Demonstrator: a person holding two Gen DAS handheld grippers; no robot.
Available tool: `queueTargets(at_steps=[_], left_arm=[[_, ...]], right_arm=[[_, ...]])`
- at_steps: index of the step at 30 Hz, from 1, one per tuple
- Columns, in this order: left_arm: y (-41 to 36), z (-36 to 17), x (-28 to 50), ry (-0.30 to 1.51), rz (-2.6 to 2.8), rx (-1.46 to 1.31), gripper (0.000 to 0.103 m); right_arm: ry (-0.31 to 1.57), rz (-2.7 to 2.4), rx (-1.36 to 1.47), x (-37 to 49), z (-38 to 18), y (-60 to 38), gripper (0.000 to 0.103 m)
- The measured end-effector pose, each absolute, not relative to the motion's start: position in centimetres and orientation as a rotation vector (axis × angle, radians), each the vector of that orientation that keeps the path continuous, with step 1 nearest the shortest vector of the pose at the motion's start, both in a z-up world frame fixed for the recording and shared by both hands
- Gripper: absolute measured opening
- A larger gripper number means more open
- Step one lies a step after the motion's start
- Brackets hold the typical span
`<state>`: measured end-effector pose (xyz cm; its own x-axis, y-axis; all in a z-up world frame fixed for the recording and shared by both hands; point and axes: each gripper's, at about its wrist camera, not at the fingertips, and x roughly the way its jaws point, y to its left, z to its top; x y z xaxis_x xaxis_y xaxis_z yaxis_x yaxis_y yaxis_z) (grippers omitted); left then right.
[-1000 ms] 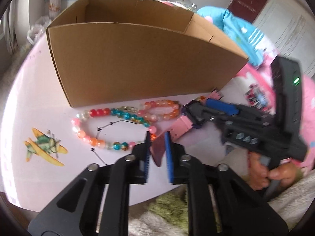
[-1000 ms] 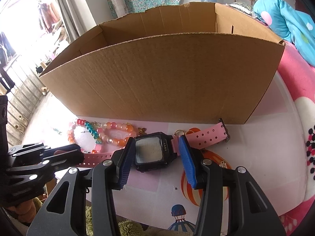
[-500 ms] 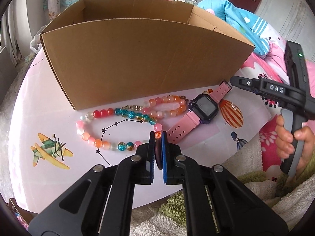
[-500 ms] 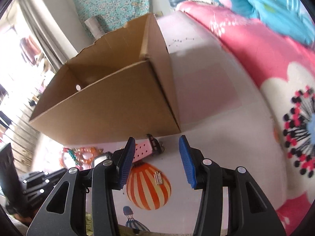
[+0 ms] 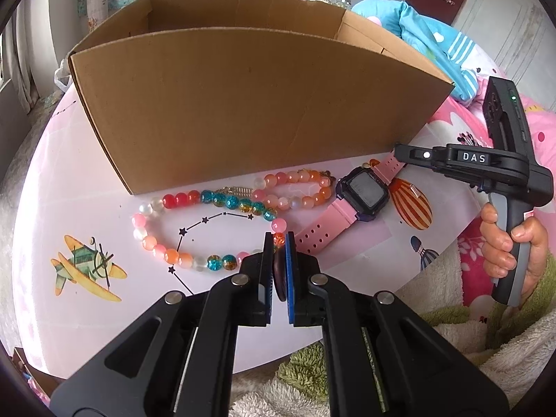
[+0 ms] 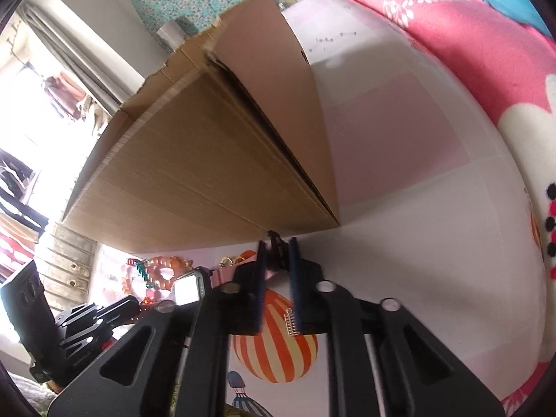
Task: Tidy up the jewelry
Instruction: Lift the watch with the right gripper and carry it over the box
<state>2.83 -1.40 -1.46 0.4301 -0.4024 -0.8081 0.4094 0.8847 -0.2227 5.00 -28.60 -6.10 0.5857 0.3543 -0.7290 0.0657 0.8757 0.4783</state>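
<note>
Pink printed table (image 5: 69,215) – cardboard box (image 5: 243,104), bead bracelets (image 5: 208,222), pink watch (image 5: 361,196), small gold clip (image 5: 415,191) on top

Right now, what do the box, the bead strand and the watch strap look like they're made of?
Box: plain brown corrugated cardboard, matte; fluted layers show at its corner in the right wrist view.
Bead strand: glossy, partly translucent beads, some crackled inside; glass or acrylic, can't tell which.
Watch strap: pink, matte, punched holes, lies limp; likely silicone or soft plastic.

Pink watch (image 5: 358,198) beside bead strand (image 5: 222,224)
</note>
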Motion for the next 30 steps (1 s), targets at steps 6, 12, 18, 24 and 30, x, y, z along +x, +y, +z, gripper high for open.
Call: queueTargets(at_steps=[6,12,18,24,30], left_arm=[[-1.6,0.0,1.9,0.930,-0.549,-0.004,0.003],[-1.6,2.6,0.3,0.827,-0.599,-0.024,0.002],[-0.9,7.5,-1.1,0.672,-0.651,-0.023,0.002],[-0.1,12.9,1.0,0.562,-0.678,-0.057,0.002],[-0.1,14.0,6.3,0.653,-0.612,-0.088,0.002]], right_arm=[[0.848,0.164,0.431,3.5,-3.1,-27.5,0.007],[0.753,0.143,0.375,0.8,-0.1,-26.9,0.007],[0.607,0.156,0.352,-2.2,5.5,-26.7,0.007],[0.473,0.201,0.257,-0.9,11.4,-26.1,0.007],[0.598,0.272,0.255,6.8,12.3,-26.5,0.007]])
